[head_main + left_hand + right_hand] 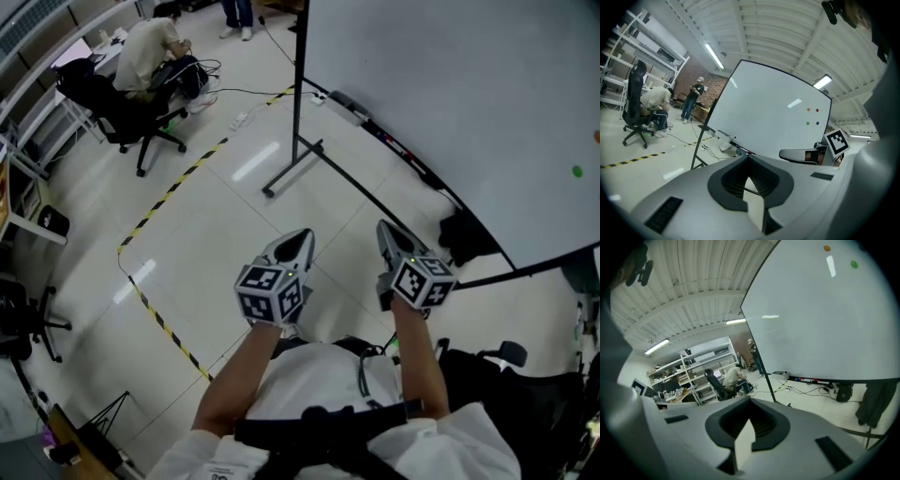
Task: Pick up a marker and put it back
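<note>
Markers lie in the tray along the lower edge of the whiteboard. They show as small red and blue sticks in the left gripper view and the right gripper view. My left gripper and right gripper are held side by side in the air, well short of the board and pointing towards it. Both have their jaws together with nothing between them, as also seen on the left gripper and the right gripper.
A grey eraser box sits on the tray's far end. The board's black stand and a dark caster are on the floor. Yellow-black tape crosses the tiles. A person sits at an office chair; cables lie nearby.
</note>
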### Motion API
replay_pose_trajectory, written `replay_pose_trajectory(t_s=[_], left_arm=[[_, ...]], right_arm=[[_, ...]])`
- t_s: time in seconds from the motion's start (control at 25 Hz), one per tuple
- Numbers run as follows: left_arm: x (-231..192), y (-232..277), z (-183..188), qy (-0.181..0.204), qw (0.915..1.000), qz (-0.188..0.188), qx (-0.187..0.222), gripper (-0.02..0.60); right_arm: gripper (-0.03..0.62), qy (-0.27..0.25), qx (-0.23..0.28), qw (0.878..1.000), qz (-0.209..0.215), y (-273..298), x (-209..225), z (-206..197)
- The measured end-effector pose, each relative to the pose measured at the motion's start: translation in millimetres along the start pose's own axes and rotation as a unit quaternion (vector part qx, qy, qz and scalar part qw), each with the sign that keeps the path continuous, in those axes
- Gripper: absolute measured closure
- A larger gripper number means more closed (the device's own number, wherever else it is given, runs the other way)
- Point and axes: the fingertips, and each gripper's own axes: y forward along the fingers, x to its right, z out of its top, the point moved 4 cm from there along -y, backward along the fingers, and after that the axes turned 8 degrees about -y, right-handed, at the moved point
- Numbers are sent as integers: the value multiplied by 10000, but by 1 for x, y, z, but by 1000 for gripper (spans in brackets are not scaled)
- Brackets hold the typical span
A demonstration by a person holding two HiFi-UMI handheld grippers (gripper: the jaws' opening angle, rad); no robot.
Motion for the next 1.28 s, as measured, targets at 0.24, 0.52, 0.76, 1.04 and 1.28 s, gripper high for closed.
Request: replay_pose_trajectory(t_s=[0.24, 0.52, 0.76, 1.04, 1.28], left_arm=[[35, -9, -14, 55, 9999, 59, 128, 584], [82, -18, -38, 111, 9994, 223, 224, 584], [99, -28, -38, 218, 9987, 322, 325, 585], [115, -27, -41, 243, 9984, 330, 388, 585], [118, -28, -42, 243, 9982, 364, 407, 585]], right_arm=[[592, -165, 40, 9997, 152, -44, -1, -9], [592, -16, 157, 9994, 307, -88, 12, -20], [592, 35, 298, 9988, 394, -108, 14, -14], [592, -61, 296, 9987, 406, -122, 23, -15], [592, -54, 326, 9985, 442, -123, 24, -13]])
